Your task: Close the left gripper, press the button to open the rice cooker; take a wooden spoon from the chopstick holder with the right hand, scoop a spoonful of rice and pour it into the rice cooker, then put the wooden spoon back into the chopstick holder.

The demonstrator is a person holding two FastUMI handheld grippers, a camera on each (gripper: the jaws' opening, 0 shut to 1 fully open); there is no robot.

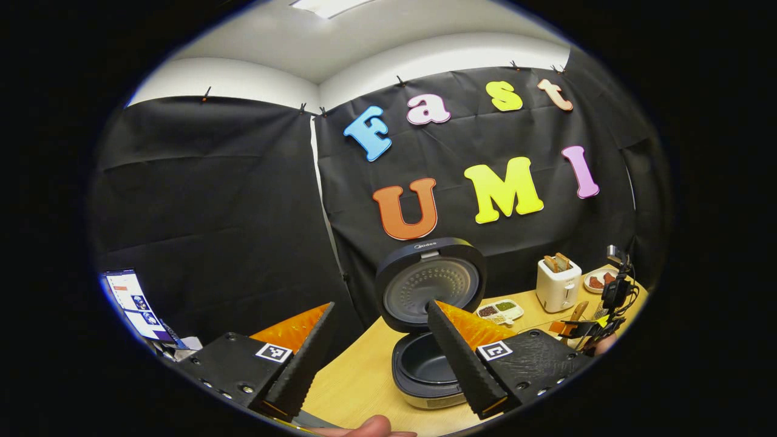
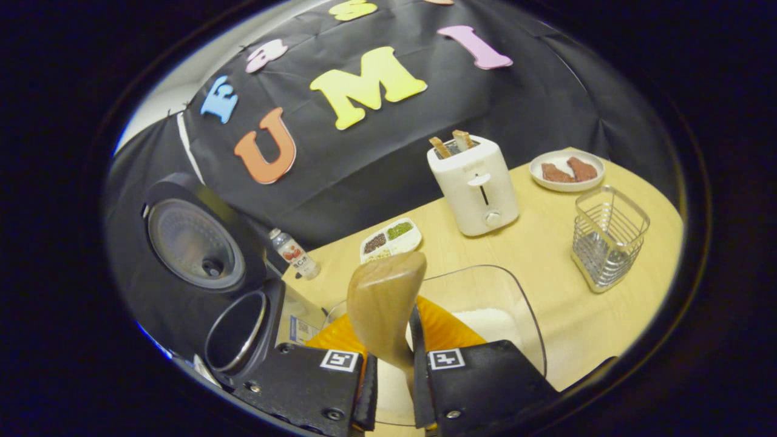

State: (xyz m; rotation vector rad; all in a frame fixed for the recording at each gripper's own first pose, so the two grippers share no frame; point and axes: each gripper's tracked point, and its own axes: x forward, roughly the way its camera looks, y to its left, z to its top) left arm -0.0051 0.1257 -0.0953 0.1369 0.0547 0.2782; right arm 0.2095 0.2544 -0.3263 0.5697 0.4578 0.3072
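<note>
Bright ceiling light (image 1: 328, 6); sharp centres; strong fisheye bending at edges; soft shadows.

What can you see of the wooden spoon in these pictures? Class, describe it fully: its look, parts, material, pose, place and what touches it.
In the right gripper view, the wooden spoon looks like pale, smooth wood with a broad rounded bowl. It stands nearly upright, bowl end up, narrowing down to a handle clamped between the right gripper's two fingers. The bowl looks empty. It is held above a clear container with white rice inside, on the table, right of the open rice cooker.

One rice cooker (image 2: 200, 285), one toaster (image 2: 476, 185), one wooden spoon (image 2: 385, 303), two toast slices (image 2: 450, 142).
</note>
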